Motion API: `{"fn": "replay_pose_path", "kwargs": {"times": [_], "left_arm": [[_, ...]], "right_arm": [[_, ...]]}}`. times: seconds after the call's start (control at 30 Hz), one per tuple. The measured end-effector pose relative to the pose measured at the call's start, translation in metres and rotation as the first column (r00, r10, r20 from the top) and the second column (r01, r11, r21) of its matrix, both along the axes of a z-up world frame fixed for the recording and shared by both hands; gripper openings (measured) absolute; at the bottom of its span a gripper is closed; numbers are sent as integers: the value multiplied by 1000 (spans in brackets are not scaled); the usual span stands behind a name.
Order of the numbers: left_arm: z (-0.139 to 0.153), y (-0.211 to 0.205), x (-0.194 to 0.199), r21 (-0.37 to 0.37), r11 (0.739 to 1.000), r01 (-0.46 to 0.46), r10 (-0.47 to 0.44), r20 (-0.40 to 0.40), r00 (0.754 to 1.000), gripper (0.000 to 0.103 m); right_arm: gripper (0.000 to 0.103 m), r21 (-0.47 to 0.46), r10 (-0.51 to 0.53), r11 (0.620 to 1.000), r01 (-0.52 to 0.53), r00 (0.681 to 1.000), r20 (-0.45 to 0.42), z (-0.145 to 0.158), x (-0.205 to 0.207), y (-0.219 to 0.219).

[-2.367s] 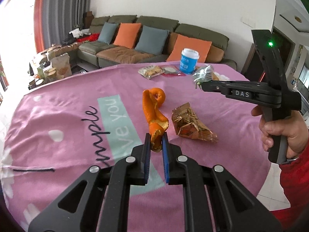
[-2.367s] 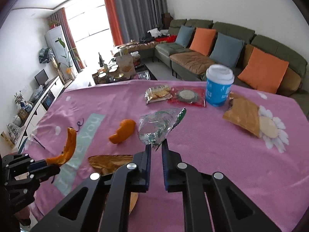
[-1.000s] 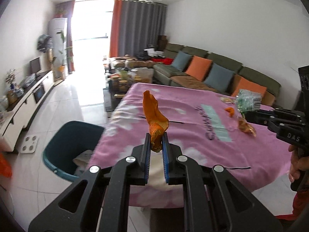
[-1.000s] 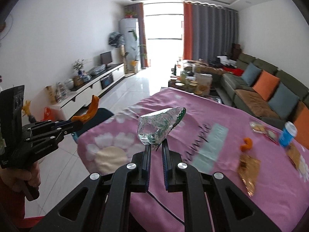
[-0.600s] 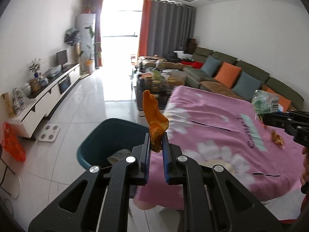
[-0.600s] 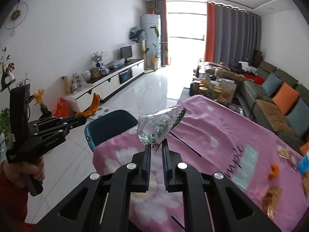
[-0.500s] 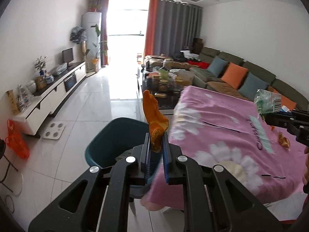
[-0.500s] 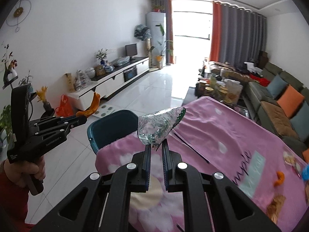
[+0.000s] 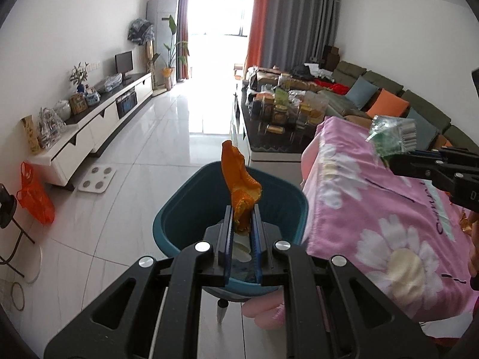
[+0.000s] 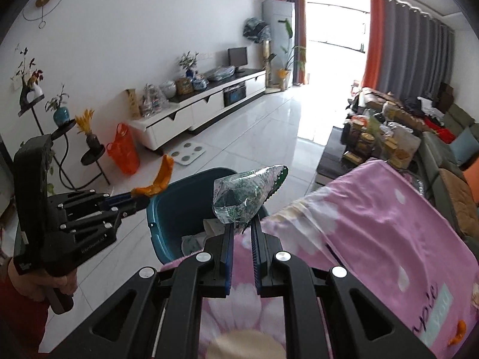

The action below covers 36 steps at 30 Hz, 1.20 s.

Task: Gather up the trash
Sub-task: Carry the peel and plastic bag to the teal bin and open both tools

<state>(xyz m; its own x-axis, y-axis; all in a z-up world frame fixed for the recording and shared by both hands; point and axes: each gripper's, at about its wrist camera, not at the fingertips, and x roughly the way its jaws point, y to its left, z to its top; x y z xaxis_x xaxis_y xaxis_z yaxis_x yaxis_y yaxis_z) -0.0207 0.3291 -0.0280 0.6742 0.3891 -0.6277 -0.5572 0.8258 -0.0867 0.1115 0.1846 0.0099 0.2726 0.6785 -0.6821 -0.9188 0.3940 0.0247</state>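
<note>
Left hand-held gripper [image 9: 241, 224] clamped on an orange peel [image 9: 239, 185], lower end of the peel pinched between the blue pads, the rest standing up and curling away above the fingertips. Directly beyond and below those fingertips: a dark teal bin [image 9: 191, 197] on the white tiled floor, paper scraps already lying inside. Seen from the right wrist, the same left hand-held gripper [image 10: 140, 199] poised just beside the near rim of the bin [image 10: 179, 194], peel [image 10: 160, 179] jutting out past the tips, a hand [image 10: 45, 282] wrapped round the grip below.

Right hand-held gripper [image 10: 241, 227] closed on a crumpled clear wrapper with green print [image 10: 245, 197], pinched at its lower edge, bulk of it puffed out above the fingertips. Beyond the wrapper and slightly left of it, the open mouth of the bin; under and to the right of the fingers, the bench draped in a pink daisy-print cloth [image 10: 374, 224]. From the left wrist, right hand-held gripper [image 9: 392, 161] off to the right and higher than the bin, over the bench edge [image 9: 344, 179], wrapper [image 9: 392, 137] sticking up from its tips.

Further along the cloth, far right of the right fingers, another scrap of orange peel [image 10: 458, 332] lying on the bench.
</note>
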Motion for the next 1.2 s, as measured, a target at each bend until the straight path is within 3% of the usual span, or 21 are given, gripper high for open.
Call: {"fn": "replay_pose_path", "kwargs": {"times": [0.53,0.8,1.2], "left_arm": [[-60,34,68,-92,996,-4,-6,-114,993,11],[-88,50,97,-132,991,-11,-12,-170,985,12],[-114,67,122,-177,983,-42,-1,-239,971,12]], "right_arm": [[11,-163,105,979,-124,987,-117,-57,36,96],[13,-261,143,948,-185,975,-172,-85,46,136],[18,-371,172,895,-249,958,-229,-112,53,161]]}}
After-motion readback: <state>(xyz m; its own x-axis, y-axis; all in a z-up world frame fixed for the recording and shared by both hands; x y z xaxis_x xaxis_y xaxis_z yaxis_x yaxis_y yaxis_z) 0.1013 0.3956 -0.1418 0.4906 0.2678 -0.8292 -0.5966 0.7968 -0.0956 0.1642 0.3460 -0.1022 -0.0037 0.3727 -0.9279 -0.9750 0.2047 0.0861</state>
